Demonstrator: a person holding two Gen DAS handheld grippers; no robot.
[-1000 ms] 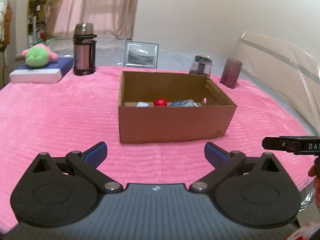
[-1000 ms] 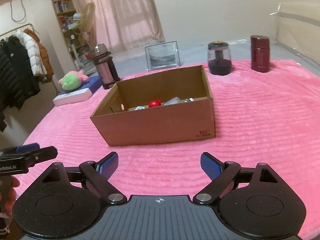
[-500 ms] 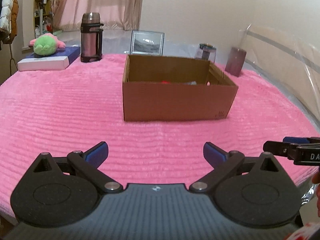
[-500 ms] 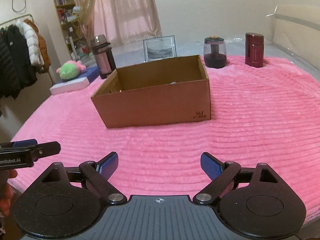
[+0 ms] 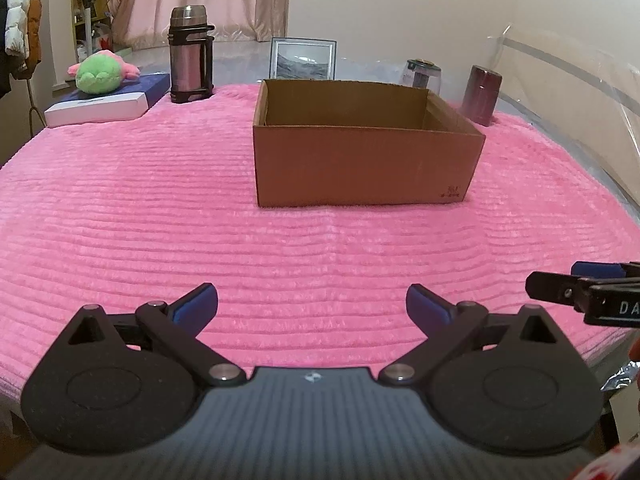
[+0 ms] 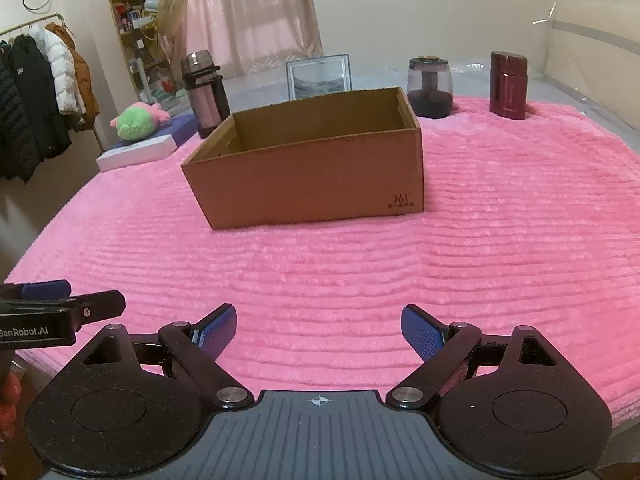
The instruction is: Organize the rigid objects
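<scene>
Left wrist view: the left gripper (image 5: 312, 306) is hovering low over the near edge of a pink ribbed blanket (image 5: 160, 216), its blue-padded jaws standing wide apart and holding nothing. Just to its right the right gripper (image 6: 318, 330) is hanging at about the same level, jaws likewise spread wide and empty. Beyond them, at mid-blanket, an open cardboard box (image 5: 366, 160) is sitting well clear of both tools; from this low angle its floor is hidden, so whether anything is lying inside cannot be told. Along the far edge the loose items are waiting — a steel thermos (image 5: 189, 54) at left, a framed picture (image 5: 303, 59) behind the box, a clear lidded jar (image 6: 430, 88) and a maroon flask (image 6: 509, 85) at right. A green plush toy (image 5: 100, 76) is resting on a flat white-and-blue box (image 5: 108, 102). Judging by the layout, the work is between picks; the next move is calling for a long reach past the box to one upright container, closing squarely on its body.
</scene>
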